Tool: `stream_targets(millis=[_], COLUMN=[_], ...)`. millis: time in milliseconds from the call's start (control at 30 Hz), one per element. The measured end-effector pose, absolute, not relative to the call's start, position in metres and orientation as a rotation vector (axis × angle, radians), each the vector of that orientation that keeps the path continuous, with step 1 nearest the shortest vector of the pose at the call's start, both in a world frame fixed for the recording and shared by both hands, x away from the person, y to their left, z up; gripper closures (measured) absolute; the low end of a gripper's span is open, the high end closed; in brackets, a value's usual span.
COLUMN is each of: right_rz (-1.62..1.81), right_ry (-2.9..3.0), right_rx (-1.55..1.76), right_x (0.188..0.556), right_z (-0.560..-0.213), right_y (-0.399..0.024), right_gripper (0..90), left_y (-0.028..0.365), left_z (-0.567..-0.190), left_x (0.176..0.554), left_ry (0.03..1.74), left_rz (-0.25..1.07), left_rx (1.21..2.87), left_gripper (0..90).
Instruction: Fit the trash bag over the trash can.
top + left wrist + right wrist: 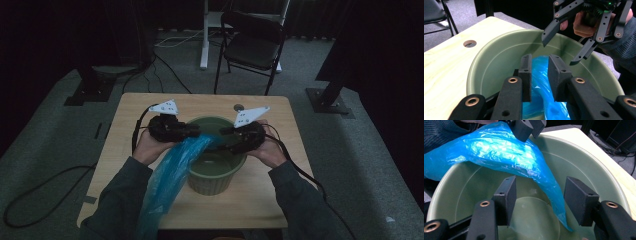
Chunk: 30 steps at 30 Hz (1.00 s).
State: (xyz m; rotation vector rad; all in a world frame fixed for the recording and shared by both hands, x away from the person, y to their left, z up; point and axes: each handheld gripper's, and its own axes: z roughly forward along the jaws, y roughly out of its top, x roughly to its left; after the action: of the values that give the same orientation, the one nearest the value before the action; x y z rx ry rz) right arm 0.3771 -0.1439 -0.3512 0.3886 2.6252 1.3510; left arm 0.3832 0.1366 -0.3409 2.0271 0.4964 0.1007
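A green plastic bin [215, 176] stands on the wooden table [135, 115]. A blue plastic bag [170, 167] drapes over its near-left rim, one end hanging inside [506, 152] and the rest trailing toward the person's lap. My left gripper [196, 131] hovers at the left rim; in the left gripper view its jaws [540, 58] stand a little apart with the bag [540, 82] lying loosely between and below them. My right gripper [223, 138] is over the bin's right side, open wide [540, 183], with the bag's tip hanging between the jaws untouched.
The table has a round hole [239, 106] behind the bin. A black folding chair [252, 45] and a white stand leg [204, 35] are beyond the table. Cables trail across the grey floor at left [45, 190].
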Motion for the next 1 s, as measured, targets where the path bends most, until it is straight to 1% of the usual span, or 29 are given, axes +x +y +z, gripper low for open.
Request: stream_targets(millis=[167,267,333,400,500,567,767,900,1000], right_rz=[1.295,1.263,1.243,1.226,1.203,1.192,1.186,1.193,1.208], right_ry=[2.644,2.647,2.648,2.637,2.618,2.602,2.581,2.56,2.543], right_rx=[0.378,0.38,0.373,0.365,0.348,0.367,0.435,0.472,0.51], right_x=[0.379,0.381,0.382,0.381,0.379,0.38,0.383,0.384,0.386], right_z=[-0.354,-0.356,-0.357,-0.357,-0.357,-0.357,-0.355,-0.355,-0.354], right_y=[-0.136,-0.131,-0.128,-0.125,-0.123,-0.123,-0.132,-0.141,-0.148], right_gripper=[43.3,46.1,50.3,59.6,80.6,89.1,89.7,89.4,89.2], left_y=[0.136,0.135,0.135,0.135,0.138,0.142,0.161,0.179,0.19], left_z=[-0.341,-0.341,-0.341,-0.34,-0.339,-0.337,-0.332,-0.338,-0.346], left_x=[0.383,0.382,0.382,0.381,0.38,0.378,0.367,0.358,0.353], left_ry=[0.485,0.476,0.475,0.475,0.48,0.483,0.505,0.54,0.564], left_rz=[0.092,0.097,0.099,0.097,0.106,0.112,0.144,0.14,0.124], left_rx=[2.028,2.036,2.037,2.033,2.026,2.014,1.99,1.986,1.991], left_gripper=[73.4,73.4,73.4,73.3,72.2,70.5,63.3,57.3,54.9])
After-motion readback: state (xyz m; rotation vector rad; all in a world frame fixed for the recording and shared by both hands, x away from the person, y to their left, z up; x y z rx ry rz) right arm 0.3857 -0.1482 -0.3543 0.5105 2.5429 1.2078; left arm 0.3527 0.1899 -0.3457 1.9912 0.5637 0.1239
